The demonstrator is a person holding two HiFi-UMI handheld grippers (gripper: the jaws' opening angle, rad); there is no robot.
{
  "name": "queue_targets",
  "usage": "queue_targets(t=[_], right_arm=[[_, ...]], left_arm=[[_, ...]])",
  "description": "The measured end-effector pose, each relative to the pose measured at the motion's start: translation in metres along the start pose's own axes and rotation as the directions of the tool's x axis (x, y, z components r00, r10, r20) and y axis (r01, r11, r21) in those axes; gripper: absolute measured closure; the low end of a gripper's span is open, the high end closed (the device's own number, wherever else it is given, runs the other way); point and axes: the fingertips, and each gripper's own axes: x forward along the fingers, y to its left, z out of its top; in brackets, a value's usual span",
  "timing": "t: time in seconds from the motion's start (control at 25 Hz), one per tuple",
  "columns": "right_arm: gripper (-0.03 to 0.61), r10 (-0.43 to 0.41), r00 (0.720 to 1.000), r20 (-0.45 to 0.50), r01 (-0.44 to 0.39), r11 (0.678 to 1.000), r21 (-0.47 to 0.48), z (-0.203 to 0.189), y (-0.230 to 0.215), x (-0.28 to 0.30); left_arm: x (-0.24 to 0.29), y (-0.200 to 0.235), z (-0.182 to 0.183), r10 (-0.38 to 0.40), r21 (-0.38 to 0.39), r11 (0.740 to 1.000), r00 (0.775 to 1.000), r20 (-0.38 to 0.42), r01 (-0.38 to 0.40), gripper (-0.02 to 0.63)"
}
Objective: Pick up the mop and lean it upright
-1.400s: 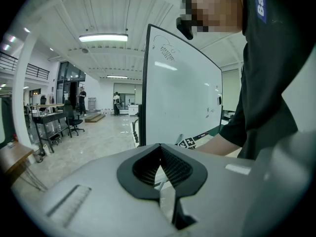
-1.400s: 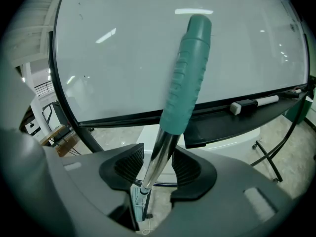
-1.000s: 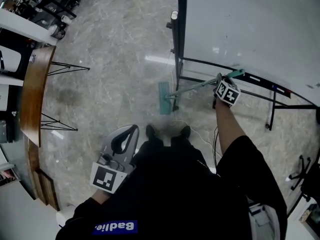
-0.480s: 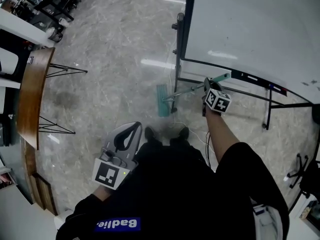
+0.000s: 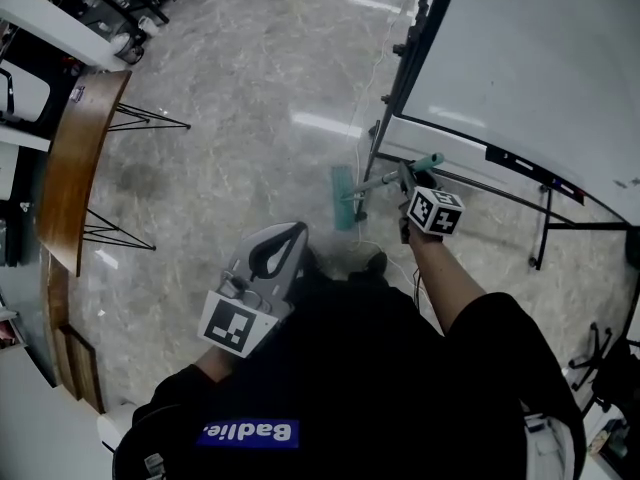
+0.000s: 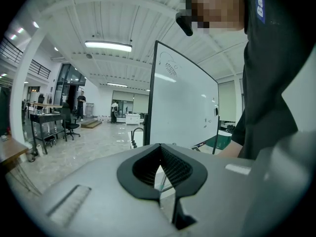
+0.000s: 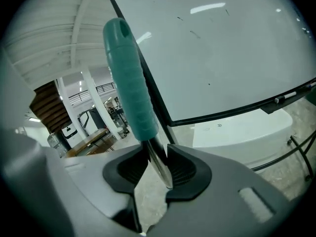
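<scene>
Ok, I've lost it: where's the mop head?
Head view, centre: mop head down on the floor beside the whiteboard stand, left of the right gripper holding its handle.

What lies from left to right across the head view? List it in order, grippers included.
wooden table → left gripper → mop head → right gripper → whiteboard stand leg

Teal ribbed plastic, matt, is seen on the mop grip (image 7: 129, 83); polished metal on its shaft (image 7: 158, 162). The floor (image 5: 230, 98) is finished glossy, stone-look w/ veins. The whiteboard (image 7: 222, 58) is surfaced smooth & glossy. The desk (image 5: 75, 158) is topped w/ wood.
</scene>
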Motion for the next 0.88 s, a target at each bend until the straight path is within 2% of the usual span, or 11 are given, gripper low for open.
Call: queue_targets(t=[0.44,0.88], right_arm=[[0.445,0.101,0.994,0.040,-0.103,0.994,0.034,0.024,0.052,-0.013],[0.442,0.242,0.969,0.056,-0.243,0.970,0.005,0.048,0.127,-0.055]], left_arm=[[-0.013,0.016,-0.001,0.016,-0.015,1.000,0.999,0.031,-0.016,0.594],[-0.011,0.018,0.003,-0.012,-0.028,1.000,0.997,0.077,0.014,0.594]])
